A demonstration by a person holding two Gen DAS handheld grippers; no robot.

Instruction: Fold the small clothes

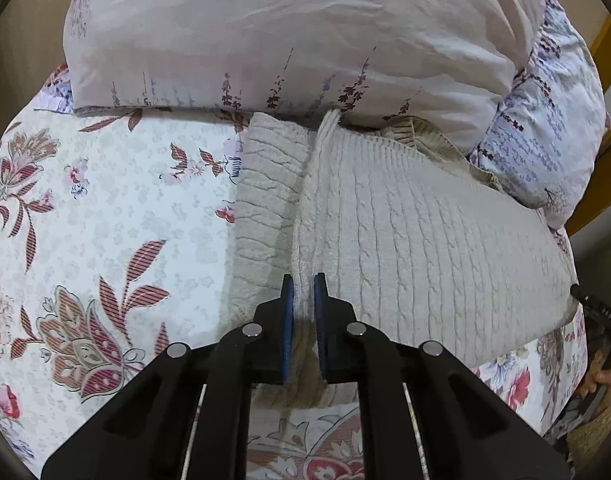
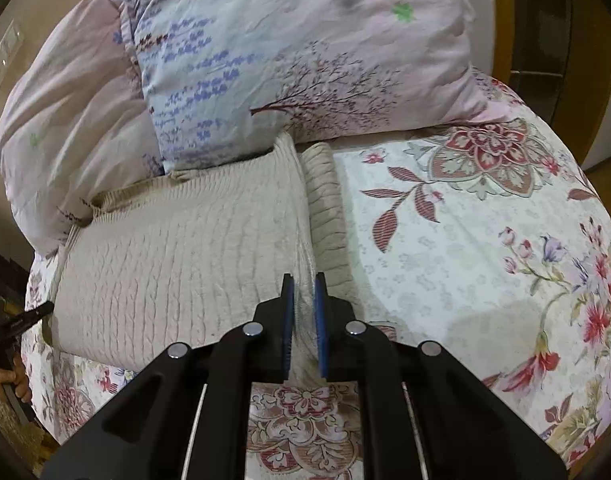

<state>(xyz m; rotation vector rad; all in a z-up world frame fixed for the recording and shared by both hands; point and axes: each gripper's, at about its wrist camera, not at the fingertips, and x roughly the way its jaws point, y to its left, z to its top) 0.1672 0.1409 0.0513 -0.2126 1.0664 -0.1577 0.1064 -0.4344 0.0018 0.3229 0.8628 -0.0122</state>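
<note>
The cream cable-knit sweater [image 1: 405,240] lay flat on the floral bedsheet [image 1: 117,208], its far end tucked against the pillows [image 1: 265,40], its long axis running left to right between the two hands. The left gripper [image 1: 303,296] pinched its near left edge beside the folded-in sleeve [image 1: 265,184], and the right gripper [image 2: 304,296] pinched the near right edge, so each hand was nearest its own corner. Any fold would probably carry the near hem away toward the pillows, across the soft bed.
</note>
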